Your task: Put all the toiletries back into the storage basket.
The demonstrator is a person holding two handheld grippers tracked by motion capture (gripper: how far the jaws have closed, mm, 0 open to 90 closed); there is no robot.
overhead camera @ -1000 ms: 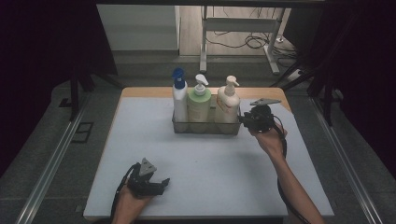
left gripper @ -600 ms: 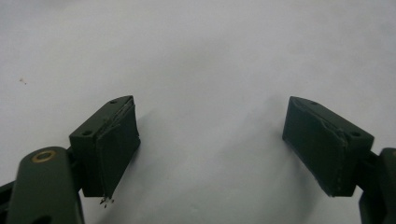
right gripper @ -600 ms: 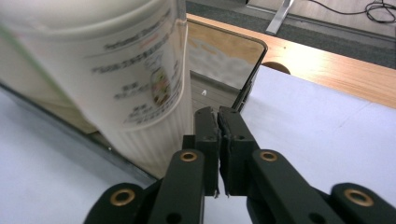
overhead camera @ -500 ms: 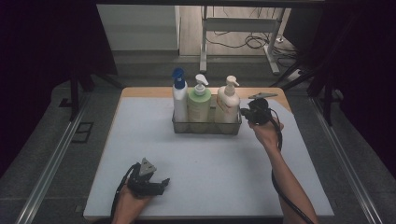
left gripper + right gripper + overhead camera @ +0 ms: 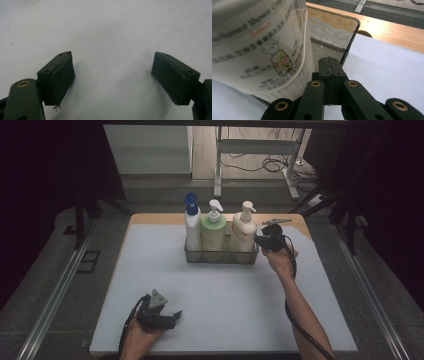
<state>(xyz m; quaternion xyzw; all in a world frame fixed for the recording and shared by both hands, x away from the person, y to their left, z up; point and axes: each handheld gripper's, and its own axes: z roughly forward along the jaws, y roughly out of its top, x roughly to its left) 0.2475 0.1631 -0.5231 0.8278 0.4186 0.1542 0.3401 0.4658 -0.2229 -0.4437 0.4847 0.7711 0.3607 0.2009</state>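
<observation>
Beside the cream bottle [image 5: 243, 231], right gripper [image 5: 263, 241] nearer, jaws now closed, empty.

Dim overall in the high view, with near-black surroundings at both sides and a pale, evenly lit mat [image 5: 220, 305] in the middle; soft grain throughout, no hard shadows. Brighter and flat in the left gripper view, with faint soft shadows under the jaws and slight softness. In the right gripper view, blurred print on the close cream bottle [image 5: 259, 47], mild glare on the clear basket wall [image 5: 332, 32].
</observation>
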